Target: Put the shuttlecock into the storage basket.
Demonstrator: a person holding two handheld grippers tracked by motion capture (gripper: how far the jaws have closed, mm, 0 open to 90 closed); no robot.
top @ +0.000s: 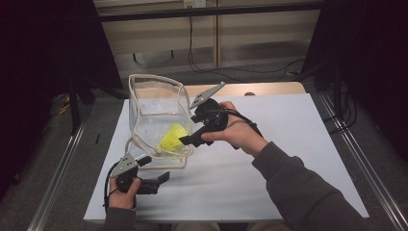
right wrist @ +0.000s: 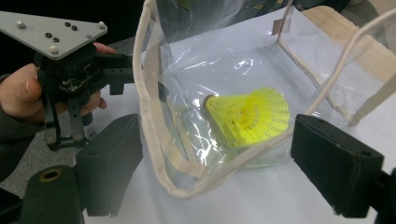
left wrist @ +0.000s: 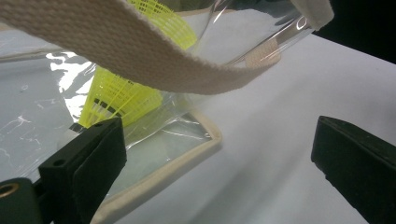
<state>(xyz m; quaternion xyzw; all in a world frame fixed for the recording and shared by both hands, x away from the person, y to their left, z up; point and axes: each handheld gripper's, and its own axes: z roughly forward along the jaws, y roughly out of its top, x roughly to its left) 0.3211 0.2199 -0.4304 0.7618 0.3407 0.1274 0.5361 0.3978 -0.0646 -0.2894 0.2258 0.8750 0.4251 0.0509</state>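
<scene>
A clear plastic bag (top: 156, 113) with beige trim stands open on the white table (top: 269, 183). A yellow shuttlecock (top: 172, 138) lies inside it on its side, also seen through the plastic as shuttlecock (right wrist: 252, 116) and shuttlecock (left wrist: 121, 93). My right gripper (top: 186, 140) is at the bag's front right edge. In the right gripper view this gripper (right wrist: 219, 163) is open, with the bag's beige rim (right wrist: 154, 121) between its jaws. My left gripper (top: 163, 177) lies low near the bag's front corner. It (left wrist: 219, 158) is open and holds nothing, under a beige handle strap (left wrist: 140, 51).
The white table top ends close behind the bag, where a wooden strip (top: 260, 89) shows. Metal rails (top: 358, 163) run along both sides. Cables (top: 226, 72) lie on the floor beyond. The person's left hand (right wrist: 18, 93) is on the far side of the bag.
</scene>
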